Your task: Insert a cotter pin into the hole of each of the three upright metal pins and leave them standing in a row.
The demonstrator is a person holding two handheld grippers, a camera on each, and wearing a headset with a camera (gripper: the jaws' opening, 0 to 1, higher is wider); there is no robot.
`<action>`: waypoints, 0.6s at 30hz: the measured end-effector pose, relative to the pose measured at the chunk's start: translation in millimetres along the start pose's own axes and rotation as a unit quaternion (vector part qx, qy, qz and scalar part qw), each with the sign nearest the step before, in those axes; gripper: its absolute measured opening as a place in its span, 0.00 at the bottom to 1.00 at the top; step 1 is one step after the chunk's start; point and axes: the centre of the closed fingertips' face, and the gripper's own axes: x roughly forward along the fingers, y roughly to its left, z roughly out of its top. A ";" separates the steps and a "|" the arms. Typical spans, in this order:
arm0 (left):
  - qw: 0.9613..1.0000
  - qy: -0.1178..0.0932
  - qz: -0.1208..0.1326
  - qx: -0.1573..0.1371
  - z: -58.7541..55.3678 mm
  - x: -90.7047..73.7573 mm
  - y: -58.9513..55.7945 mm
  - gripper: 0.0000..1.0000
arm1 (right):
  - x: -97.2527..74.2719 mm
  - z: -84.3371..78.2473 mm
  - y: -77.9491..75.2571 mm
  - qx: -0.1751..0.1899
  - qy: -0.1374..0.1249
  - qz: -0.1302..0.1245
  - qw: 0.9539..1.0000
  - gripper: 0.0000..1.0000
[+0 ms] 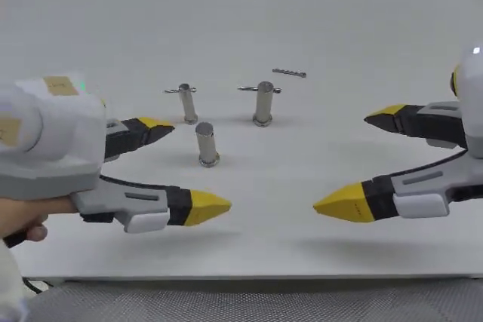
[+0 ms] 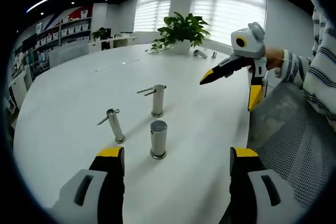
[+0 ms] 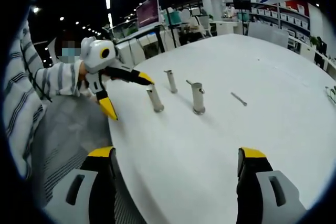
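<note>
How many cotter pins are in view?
3. First cotter pin through the left rear metal pin; second cotter pin through the right rear metal pin; third cotter pin loose on the table behind.

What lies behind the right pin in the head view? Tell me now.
A loose cotter pin lies flat on the table, apart from the right pin, which carries its own cotter. The patch of table straight behind its shaft is covered.

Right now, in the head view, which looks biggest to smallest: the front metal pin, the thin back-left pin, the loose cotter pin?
Largest: the front metal pin, though it stands nearest the camera.
Next: the thin back-left pin.
Smallest: the loose cotter pin.
</note>
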 end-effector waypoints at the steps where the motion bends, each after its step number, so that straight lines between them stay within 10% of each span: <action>1: 1.000 -0.001 -0.001 0.002 -0.7 -1.2 -0.2 0.88 | -0.9 1.1 -0.9 0.000 0.000 -0.001 1.000 0.97; 18: 1.000 -0.006 -0.022 -0.010 -4.7 -10.6 -6.8 0.99 | -16.2 39.6 -57.5 -0.047 0.029 -0.035 0.998 0.93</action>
